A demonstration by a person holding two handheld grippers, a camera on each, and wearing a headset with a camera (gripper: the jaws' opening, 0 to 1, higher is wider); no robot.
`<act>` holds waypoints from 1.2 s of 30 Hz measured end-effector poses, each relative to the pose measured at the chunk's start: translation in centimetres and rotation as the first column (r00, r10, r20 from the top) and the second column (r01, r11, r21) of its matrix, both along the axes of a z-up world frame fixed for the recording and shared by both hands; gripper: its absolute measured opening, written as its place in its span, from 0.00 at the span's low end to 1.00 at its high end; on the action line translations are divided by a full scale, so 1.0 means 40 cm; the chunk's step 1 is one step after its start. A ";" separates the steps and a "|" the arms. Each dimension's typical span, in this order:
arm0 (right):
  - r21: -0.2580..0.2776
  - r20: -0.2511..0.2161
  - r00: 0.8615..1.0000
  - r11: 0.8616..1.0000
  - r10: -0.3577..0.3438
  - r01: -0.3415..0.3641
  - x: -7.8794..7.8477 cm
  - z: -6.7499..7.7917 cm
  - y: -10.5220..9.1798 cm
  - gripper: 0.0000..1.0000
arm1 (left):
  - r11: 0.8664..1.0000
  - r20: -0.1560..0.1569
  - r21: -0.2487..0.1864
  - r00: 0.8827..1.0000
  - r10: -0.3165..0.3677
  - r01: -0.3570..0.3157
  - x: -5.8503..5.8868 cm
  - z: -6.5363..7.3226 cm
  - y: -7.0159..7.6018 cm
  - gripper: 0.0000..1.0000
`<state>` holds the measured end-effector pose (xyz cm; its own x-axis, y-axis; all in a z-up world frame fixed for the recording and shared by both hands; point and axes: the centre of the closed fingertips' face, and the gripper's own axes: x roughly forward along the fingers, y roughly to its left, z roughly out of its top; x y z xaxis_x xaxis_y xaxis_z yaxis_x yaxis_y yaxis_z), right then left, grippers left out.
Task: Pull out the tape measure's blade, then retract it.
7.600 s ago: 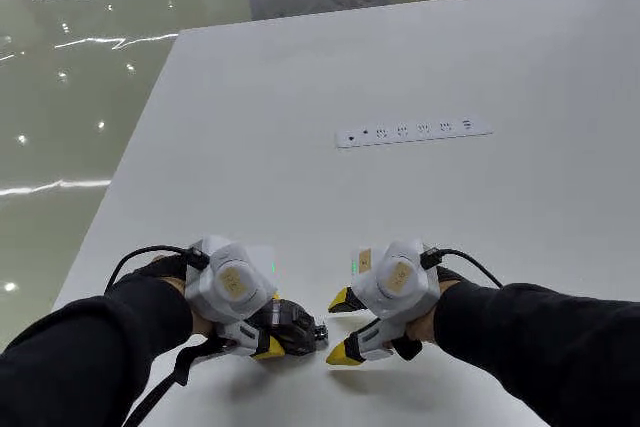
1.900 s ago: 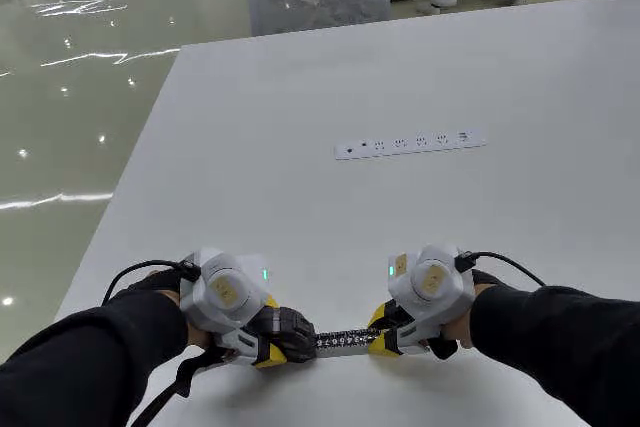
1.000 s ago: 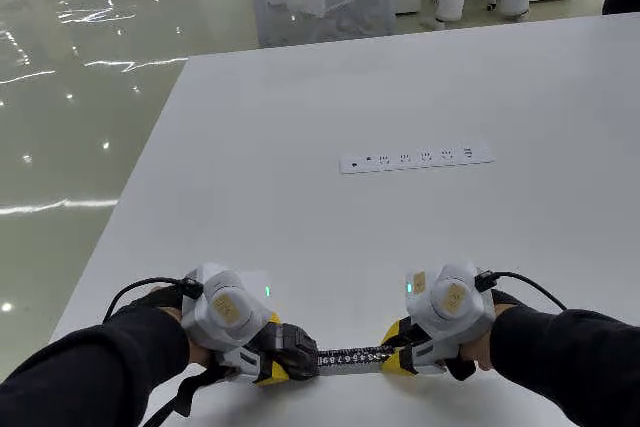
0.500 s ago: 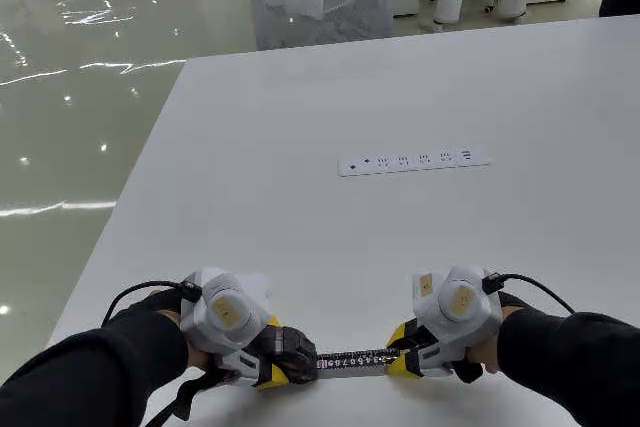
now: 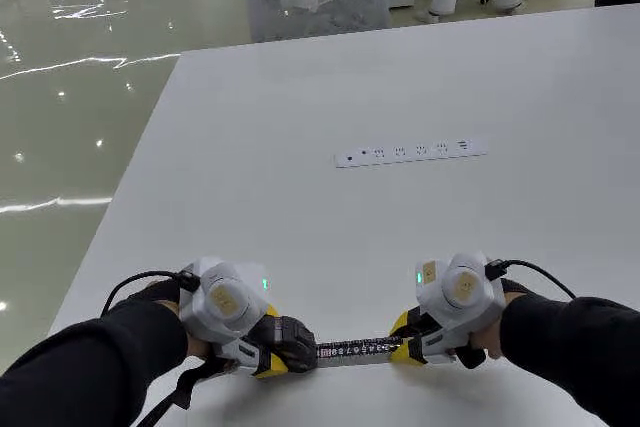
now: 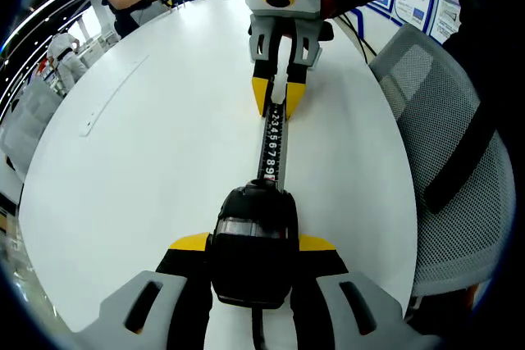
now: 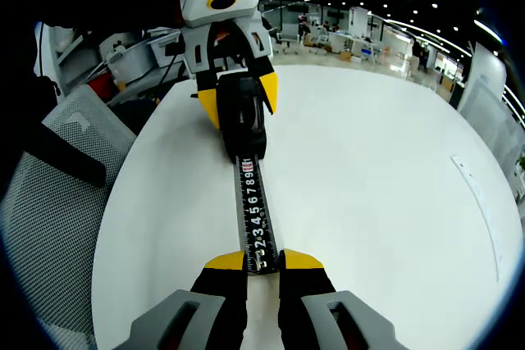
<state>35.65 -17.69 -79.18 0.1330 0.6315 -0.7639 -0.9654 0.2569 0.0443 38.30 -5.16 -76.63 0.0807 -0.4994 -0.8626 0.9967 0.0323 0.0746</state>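
Here we go: the left gripper has its yellow-tipped fingers clamped either side of the rounded black tape measure case, which sits low on the white worktop, squarely between them. Facing it, the right gripper has its fingers pinched shut on the very tip of the dark numbered metal blade. A short run of blade spans straight from one pair of fingers to the other, just above the surface. A long white power strip lies well beyond both sets of fingers, out of harm's way.

I'd call this partway through the pull. The worry is that thin purchase at the tip: if it slides out from between the right fingers, the spring will whip the blade back into the case. And if the pull drifts off line, the case could twist in the left fingers, or the blade could kink
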 end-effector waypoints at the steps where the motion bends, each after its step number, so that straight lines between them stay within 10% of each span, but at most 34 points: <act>1: -0.001 0.000 1.000 1.000 0.000 0.000 0.001 -0.001 -0.003 0.09 | 1.000 0.001 0.000 1.000 0.000 0.000 0.000 0.000 0.000 0.31; 36: -0.016 0.001 1.000 1.000 -0.004 0.004 -0.003 -0.001 -0.051 0.09 | 1.000 0.003 -0.001 1.000 0.014 -0.014 0.000 0.000 0.000 0.31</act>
